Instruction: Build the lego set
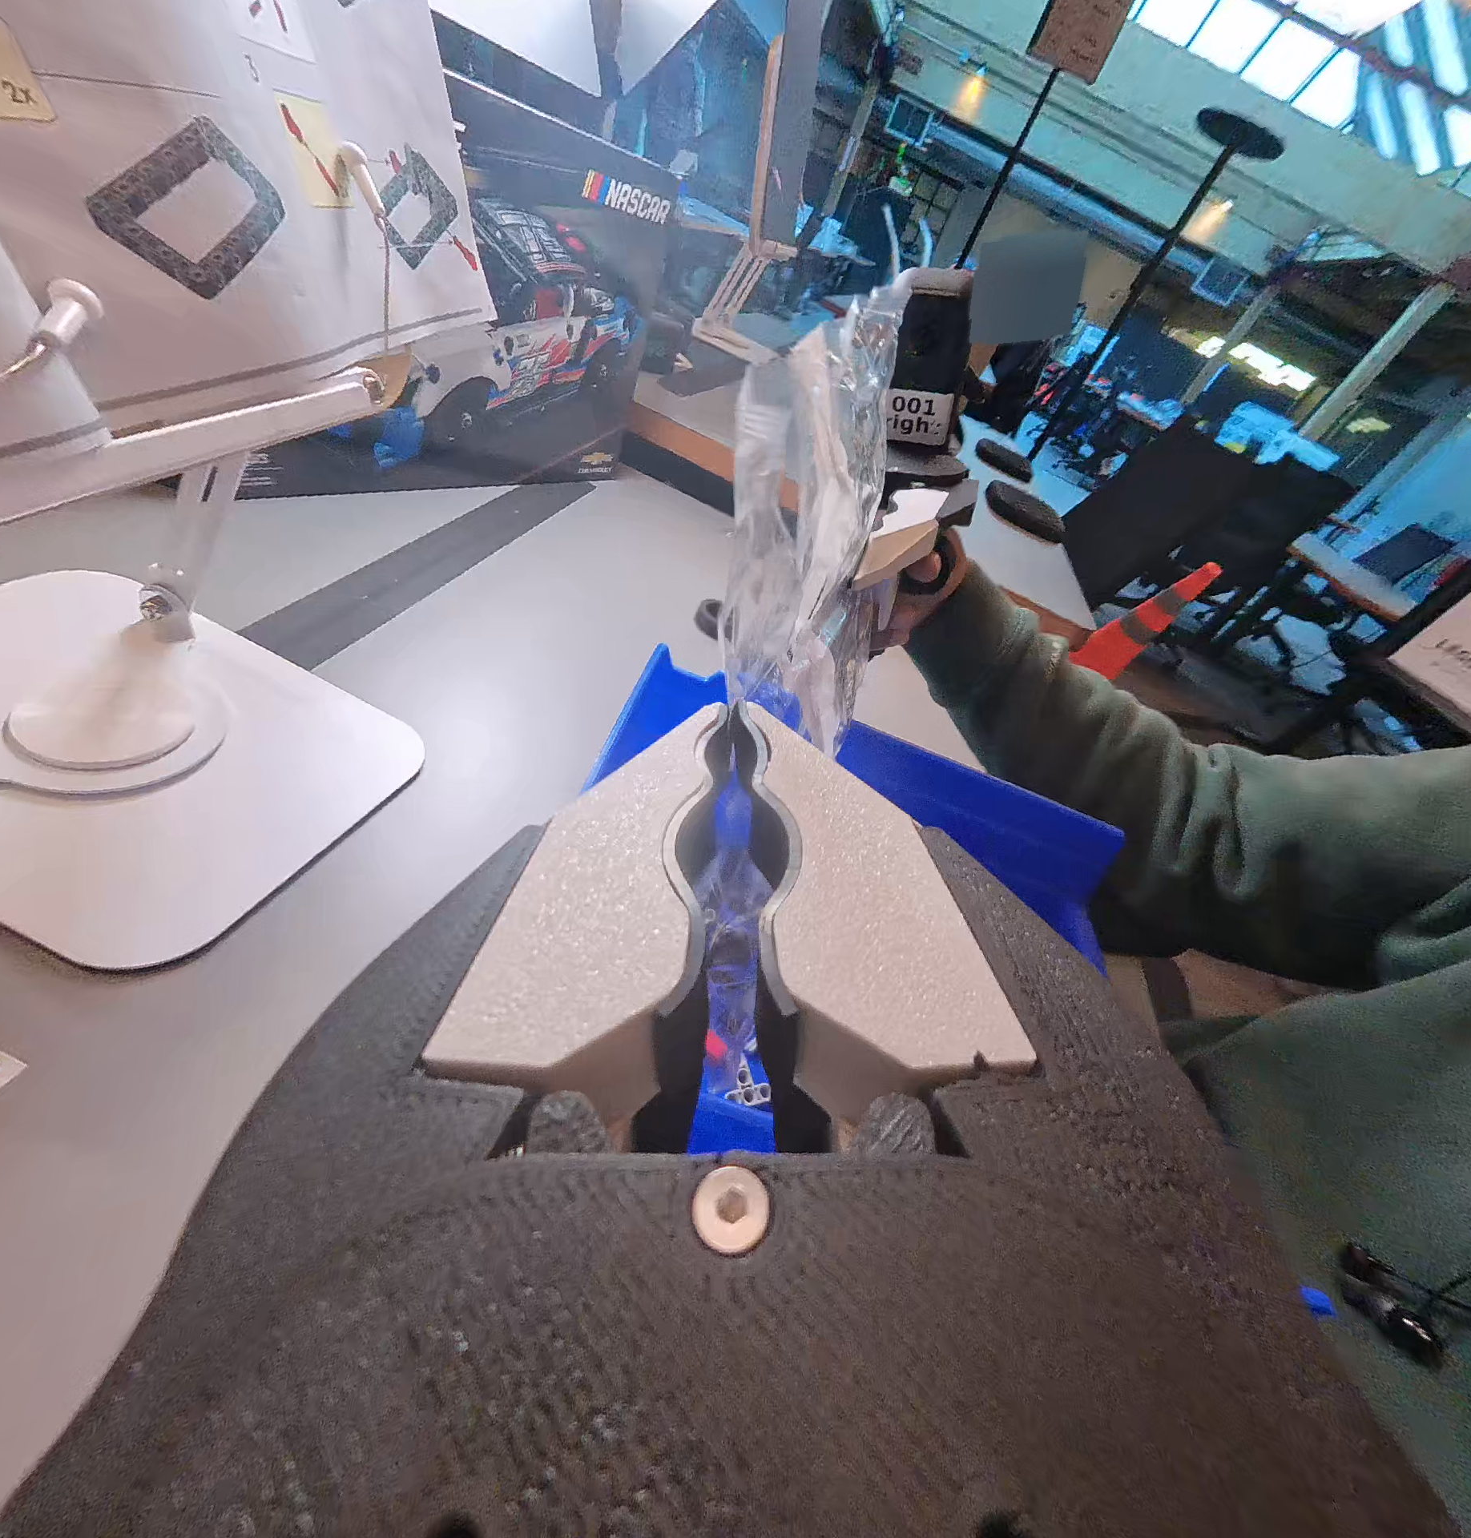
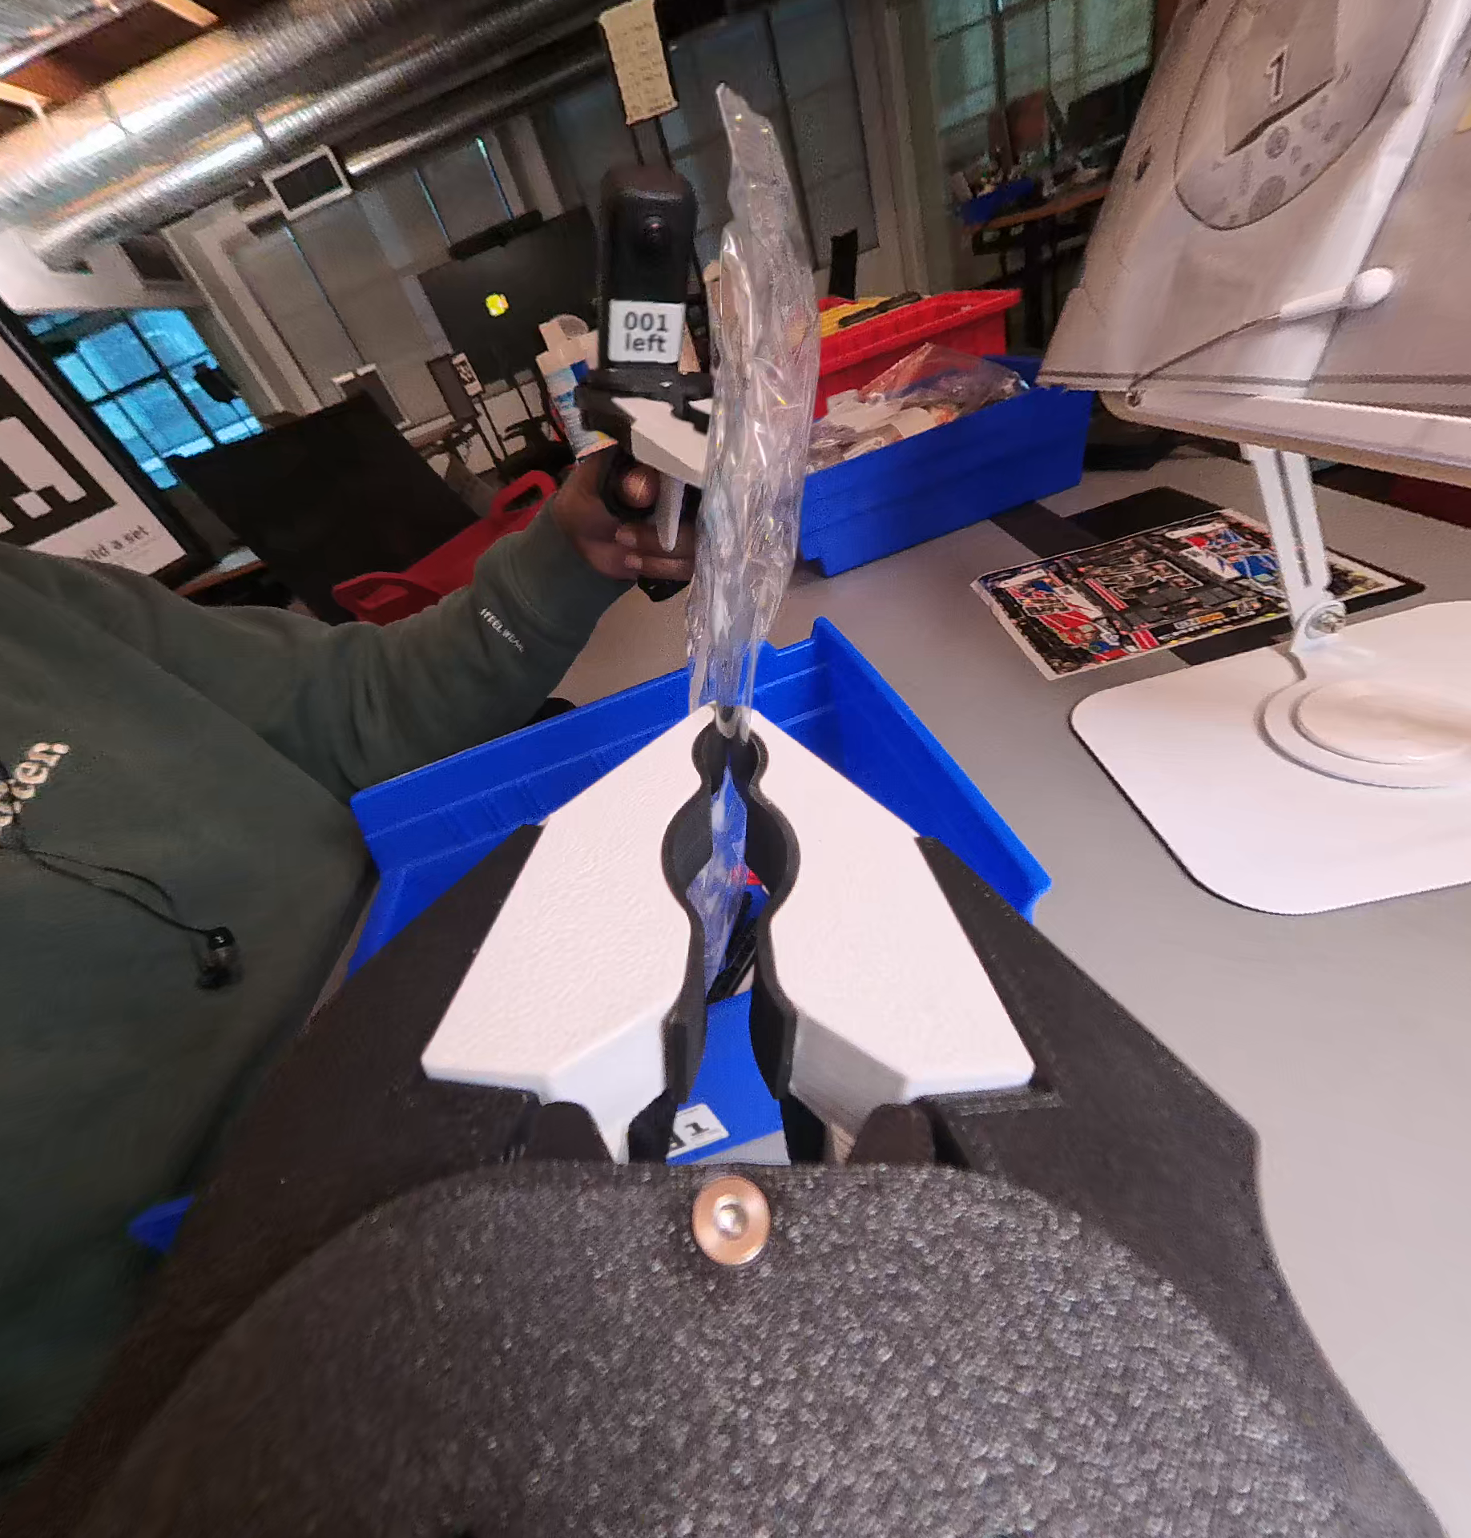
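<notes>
A clear plastic bag (image 1: 803,499) of lego pieces is stretched between my two grippers above a blue bin (image 1: 973,803). My left gripper (image 1: 736,714) is shut on one edge of the bag, and small pieces show in the bag below its fingers. My right gripper (image 2: 728,717) is shut on the opposite edge of the bag (image 2: 753,399), over the same bin (image 2: 541,774). Each gripper also shows in the other's view, at the far side of the bag: the right one (image 1: 869,566) and the left one (image 2: 690,466).
A white stand (image 1: 133,749) holding the instruction sheets stands on the grey table, also in the right wrist view (image 2: 1298,799). A printed sheet (image 2: 1165,582) lies flat. A second blue bin (image 2: 940,483) with bags and a red bin (image 2: 907,329) stand behind. The set's box (image 1: 549,333) stands upright. One gripper's finger ends stand about 15 centimeters off the other's.
</notes>
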A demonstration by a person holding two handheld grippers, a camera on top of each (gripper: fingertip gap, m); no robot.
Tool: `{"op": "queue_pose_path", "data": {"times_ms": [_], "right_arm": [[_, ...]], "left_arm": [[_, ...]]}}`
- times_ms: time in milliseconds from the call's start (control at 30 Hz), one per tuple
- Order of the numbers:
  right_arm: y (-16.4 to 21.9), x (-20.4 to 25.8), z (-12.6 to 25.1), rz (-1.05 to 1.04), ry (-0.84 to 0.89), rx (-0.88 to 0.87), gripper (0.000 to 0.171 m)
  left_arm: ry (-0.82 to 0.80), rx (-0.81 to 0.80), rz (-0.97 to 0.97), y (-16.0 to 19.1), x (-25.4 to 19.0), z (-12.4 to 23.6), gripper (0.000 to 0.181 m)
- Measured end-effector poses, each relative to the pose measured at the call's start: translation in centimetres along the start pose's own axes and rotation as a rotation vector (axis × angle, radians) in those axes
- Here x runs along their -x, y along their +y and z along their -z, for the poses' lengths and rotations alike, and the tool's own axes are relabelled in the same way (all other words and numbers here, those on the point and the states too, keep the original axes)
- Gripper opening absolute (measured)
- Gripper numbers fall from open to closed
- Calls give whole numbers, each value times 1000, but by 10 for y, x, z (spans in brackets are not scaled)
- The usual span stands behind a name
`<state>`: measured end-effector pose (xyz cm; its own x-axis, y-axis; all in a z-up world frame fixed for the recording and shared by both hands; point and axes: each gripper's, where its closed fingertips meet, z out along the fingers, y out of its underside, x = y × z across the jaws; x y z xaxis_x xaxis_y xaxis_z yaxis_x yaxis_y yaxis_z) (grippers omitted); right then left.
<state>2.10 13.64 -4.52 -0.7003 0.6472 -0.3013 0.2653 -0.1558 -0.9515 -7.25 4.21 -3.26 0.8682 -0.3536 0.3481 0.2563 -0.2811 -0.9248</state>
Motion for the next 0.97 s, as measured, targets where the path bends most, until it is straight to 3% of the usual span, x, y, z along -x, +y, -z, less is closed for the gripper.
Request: {"op": "queue_pose_path", "data": {"times_ms": [100,200,267,433,567,667,867,967], "right_arm": [[-5,8,2,29,6,34,0],[-25,7,35,4,74,15,0],[-45,5,72,-2,157,-24,0],[-74,-24,194,-154,460,-119,0],[-34,-80,287,-396,711,-112,0],[7,-127,329,-578,789,-163,0],[85,-207,351,-758,941,-8,0],[113,-228,358,-764,1054,195,5]], "left_arm": [[35,-7,26,-1,-4,3,0],[6,-74,7,-15,-7,9,35],[-7,-107,-20,-25,-11,16,44],[-43,-95,-69,-30,-15,20,45],[-19,-47,-67,-21,-25,12,44],[-33,-10,-95,-13,-31,12,44],[-139,99,-96,30,-30,35,41],[-178,118,-49,57,-28,52,39]]}}
